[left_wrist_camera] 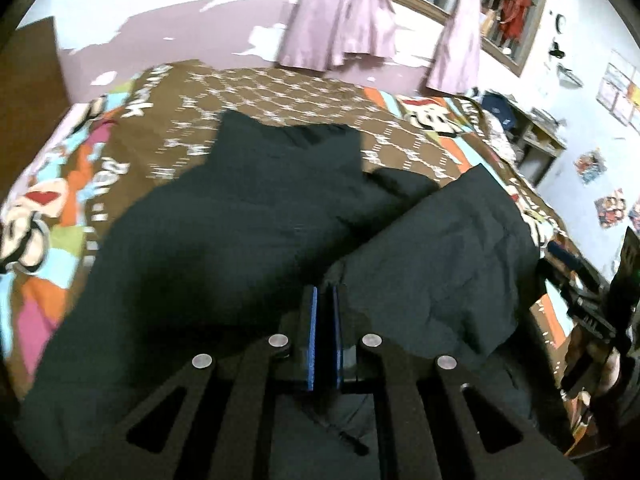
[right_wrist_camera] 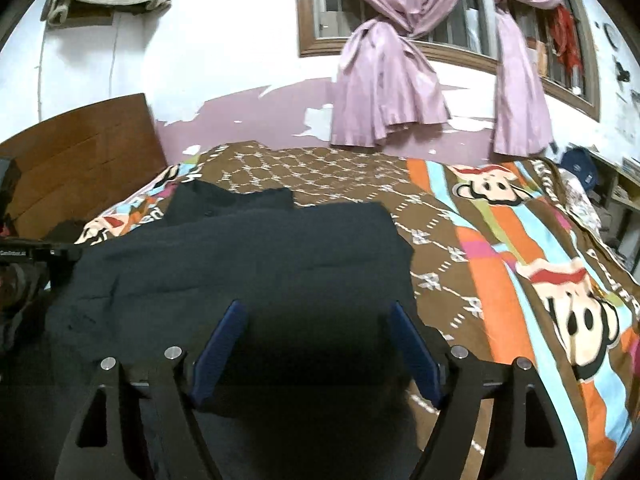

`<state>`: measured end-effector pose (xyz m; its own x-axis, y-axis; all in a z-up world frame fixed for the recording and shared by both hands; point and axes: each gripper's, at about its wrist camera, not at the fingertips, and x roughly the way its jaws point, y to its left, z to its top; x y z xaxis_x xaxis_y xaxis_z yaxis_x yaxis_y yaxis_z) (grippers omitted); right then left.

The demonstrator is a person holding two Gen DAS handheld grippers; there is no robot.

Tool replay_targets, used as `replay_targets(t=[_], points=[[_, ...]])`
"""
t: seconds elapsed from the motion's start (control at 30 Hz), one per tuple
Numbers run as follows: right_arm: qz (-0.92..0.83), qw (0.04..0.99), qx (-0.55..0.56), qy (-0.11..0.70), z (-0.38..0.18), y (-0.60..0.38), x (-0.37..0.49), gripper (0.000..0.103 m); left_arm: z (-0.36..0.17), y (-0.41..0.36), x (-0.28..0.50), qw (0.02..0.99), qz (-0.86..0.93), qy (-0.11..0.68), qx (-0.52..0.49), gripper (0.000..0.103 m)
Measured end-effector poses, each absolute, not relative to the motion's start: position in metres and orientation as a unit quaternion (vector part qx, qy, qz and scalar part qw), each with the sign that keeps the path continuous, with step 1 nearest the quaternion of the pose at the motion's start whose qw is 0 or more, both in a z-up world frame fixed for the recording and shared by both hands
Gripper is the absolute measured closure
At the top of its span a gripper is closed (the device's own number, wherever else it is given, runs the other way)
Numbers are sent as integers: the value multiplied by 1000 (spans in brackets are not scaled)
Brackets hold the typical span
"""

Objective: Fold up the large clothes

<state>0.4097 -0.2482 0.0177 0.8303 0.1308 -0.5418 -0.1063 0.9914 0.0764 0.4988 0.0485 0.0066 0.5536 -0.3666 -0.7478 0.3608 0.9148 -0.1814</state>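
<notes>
Left wrist view shows the left gripper apparently pinching the dark garment on the bed, while the right gripper hovers spread wide.

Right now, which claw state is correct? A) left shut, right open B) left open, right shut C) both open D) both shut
A: the left claw has its blue pads pressed nearly together, seemingly pinching the dark navy fabric garment, while the right claw has its pads spread wide above the same cloth.

Cartoon bedspread — lilac curtains
</notes>
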Motion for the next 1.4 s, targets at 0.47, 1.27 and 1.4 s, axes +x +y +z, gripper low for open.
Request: replay_targets(t=[0.47,1.27,1.4], points=[[118,896,-111,412,-84,-121,491,18,-38,111,497,880,-103,461,55,98],[99,912,-80,390,-98,-132,489,3,-17,202,376,916,107,336,-191,31],[125,917,-49,376,-74,-122,481,3,-17,233,340,906,181,305,-233,31]])
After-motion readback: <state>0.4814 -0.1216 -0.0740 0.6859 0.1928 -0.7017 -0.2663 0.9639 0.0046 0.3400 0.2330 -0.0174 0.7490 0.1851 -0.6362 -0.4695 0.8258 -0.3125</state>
